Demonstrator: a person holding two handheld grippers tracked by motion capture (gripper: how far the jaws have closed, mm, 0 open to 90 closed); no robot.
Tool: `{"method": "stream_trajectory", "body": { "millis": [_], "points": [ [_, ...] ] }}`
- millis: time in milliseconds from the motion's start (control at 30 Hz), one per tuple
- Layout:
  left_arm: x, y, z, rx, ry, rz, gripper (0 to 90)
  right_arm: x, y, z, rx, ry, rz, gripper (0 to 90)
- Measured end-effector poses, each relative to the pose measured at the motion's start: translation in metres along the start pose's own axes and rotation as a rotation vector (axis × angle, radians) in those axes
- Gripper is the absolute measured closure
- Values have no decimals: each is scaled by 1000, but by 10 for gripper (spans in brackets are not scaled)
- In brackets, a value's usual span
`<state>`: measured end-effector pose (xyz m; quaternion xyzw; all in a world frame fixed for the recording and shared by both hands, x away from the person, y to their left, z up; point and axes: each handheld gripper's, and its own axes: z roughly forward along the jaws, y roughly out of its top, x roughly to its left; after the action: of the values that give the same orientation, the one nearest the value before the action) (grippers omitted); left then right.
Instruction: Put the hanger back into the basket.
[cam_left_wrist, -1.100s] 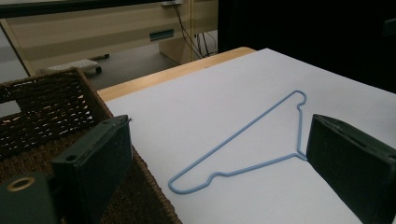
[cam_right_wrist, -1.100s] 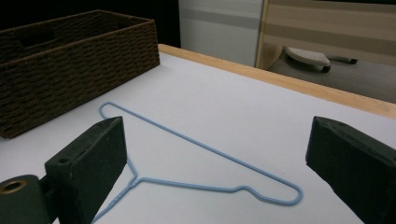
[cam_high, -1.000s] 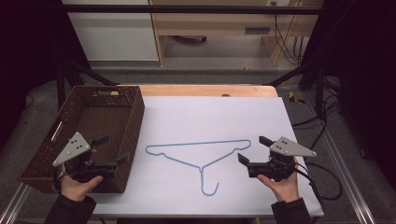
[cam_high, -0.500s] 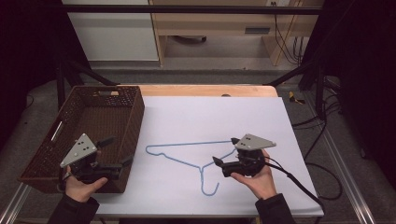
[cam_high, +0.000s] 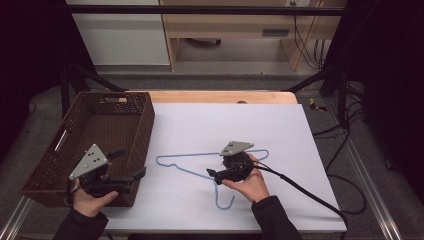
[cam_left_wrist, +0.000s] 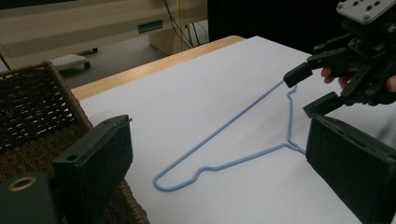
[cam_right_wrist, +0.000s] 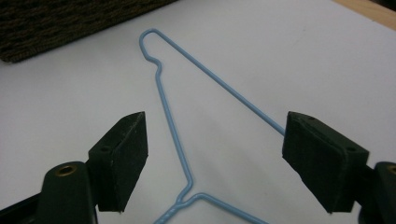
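Left: brown wicker basket at the table's edge, left gripper beside its near wall, jaws apart, holding nothing. Centre: blue wire hanger flat on white sheet. Right gripper over the hanger's neck, jaws just closing yet apart, the wire between them, ungripped.

A dark brown wicker basket sits at the left edge of the white table, with a wooden strip along the far side. Beyond stand a pale wooden bench and black cables on the grey floor.
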<state>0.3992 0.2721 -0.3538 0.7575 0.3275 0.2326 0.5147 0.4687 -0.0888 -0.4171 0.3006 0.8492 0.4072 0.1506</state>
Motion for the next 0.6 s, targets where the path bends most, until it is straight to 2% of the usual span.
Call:
{"method": "stream_trajectory", "body": {
  "millis": [67,300,500,600],
  "points": [
    [0,0,1,2,-2,2,70,1,-3,7,8,8,10,263],
    [-3,0,2,3,-4,12,72,1,-12,27,93,24,-12,340],
    [-3,-1,4,13,-9,15,74,2,-17,37,137,36,0,412],
    [-3,-1,4,14,-8,16,74,2,-19,40,152,45,-8,445]
  ]
}}
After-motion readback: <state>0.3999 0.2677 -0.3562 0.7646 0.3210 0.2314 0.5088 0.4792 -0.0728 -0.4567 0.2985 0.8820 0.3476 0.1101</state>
